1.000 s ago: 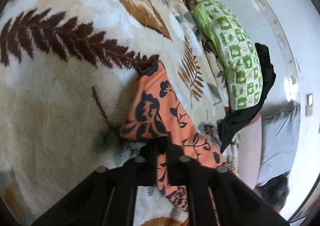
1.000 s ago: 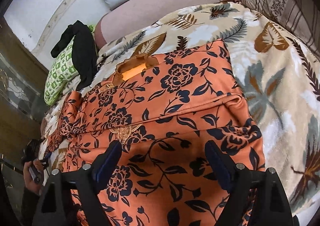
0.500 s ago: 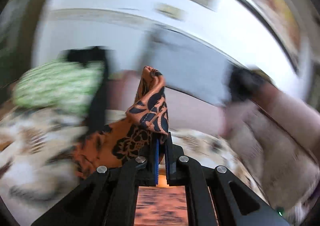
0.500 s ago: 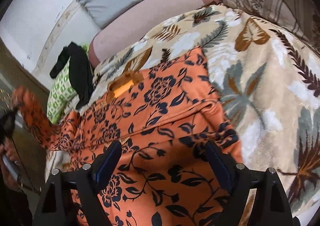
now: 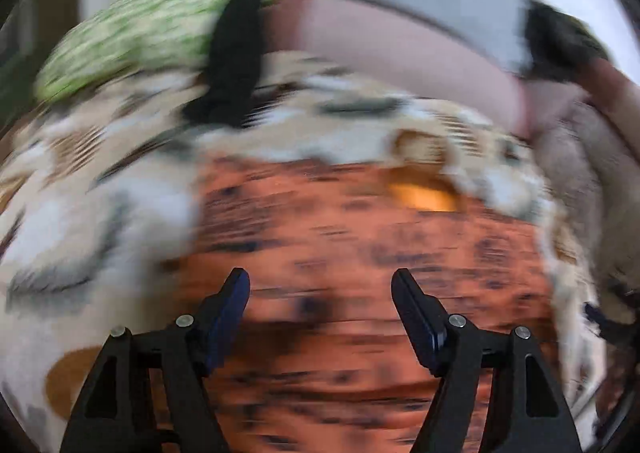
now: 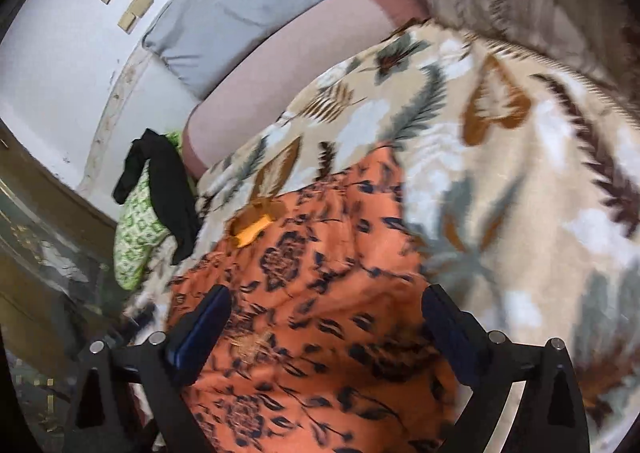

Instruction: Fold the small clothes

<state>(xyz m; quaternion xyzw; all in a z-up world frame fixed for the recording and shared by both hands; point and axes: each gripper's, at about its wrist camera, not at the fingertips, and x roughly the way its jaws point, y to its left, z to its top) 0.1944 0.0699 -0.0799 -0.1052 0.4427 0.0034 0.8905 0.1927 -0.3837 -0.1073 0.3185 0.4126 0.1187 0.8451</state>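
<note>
Both tongs stand with jaws spread wide and nothing between them. Left gripper (image 5: 320, 285) hangs over the orange floral garment (image 5: 360, 253), its view heavily blurred by motion; contact with the cloth cannot be judged. Right gripper (image 6: 324, 307) likewise hangs over the same garment (image 6: 320, 313), fingers apart, cloth visible in the gap but not pinched. Garment lies spread on the leaf-patterned blanket (image 6: 500, 193), a yellow-orange label (image 6: 252, 231) showing at its far edge. Beyond the blanket: a green-and-white patterned cushion (image 6: 138, 237) with a black cloth (image 6: 172, 193) draped across it, a pink bolster (image 6: 288, 81), and a grey pillow (image 6: 248, 9) against the white wall.
</note>
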